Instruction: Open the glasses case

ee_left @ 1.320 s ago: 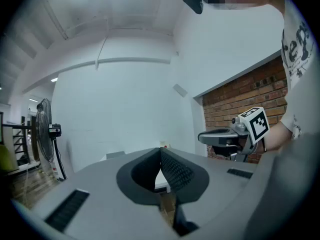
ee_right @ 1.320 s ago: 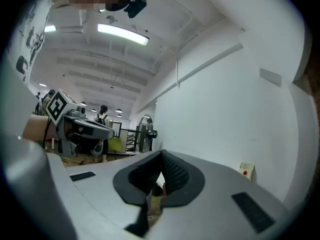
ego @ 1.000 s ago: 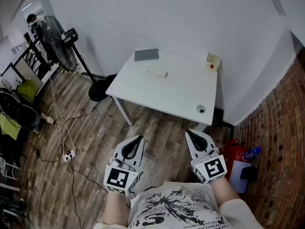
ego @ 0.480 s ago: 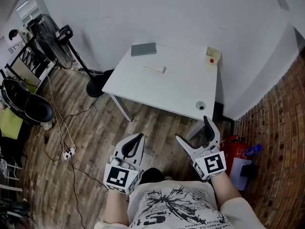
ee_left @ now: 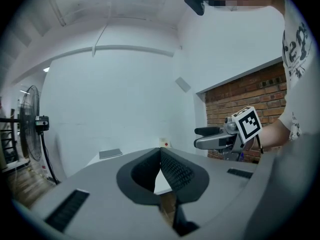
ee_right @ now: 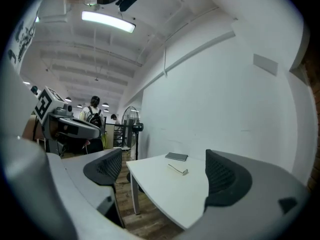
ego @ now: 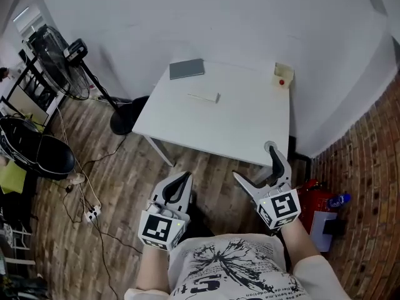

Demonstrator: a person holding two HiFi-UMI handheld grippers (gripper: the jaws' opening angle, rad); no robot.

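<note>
A flat grey glasses case (ego: 187, 69) lies shut at the far left corner of the white table (ego: 237, 117); it also shows as the case (ee_left: 110, 153) and the case (ee_right: 176, 156) in the two gripper views. Both grippers hover over the floor, short of the table's near edge. My left gripper (ego: 177, 183) is shut and empty, its pads meeting at the left gripper (ee_left: 160, 154). My right gripper (ego: 256, 165) is open; its jaws have just been opening, with nothing between them. The right gripper (ee_right: 162, 174) frames the table ahead.
A slim white object (ego: 204, 97) lies mid-table, a cream box with a red dot (ego: 282, 75) at the far right corner, and a small round thing (ego: 269, 147) near the front right edge. A fan (ego: 53, 55), a black chair (ego: 31, 152), floor cables (ego: 90, 212) and a fire extinguisher (ego: 315, 202) surround the table.
The right gripper's jaws went from shut to wide open. Both grippers moved forward toward the table's near edge. The left gripper stayed shut.
</note>
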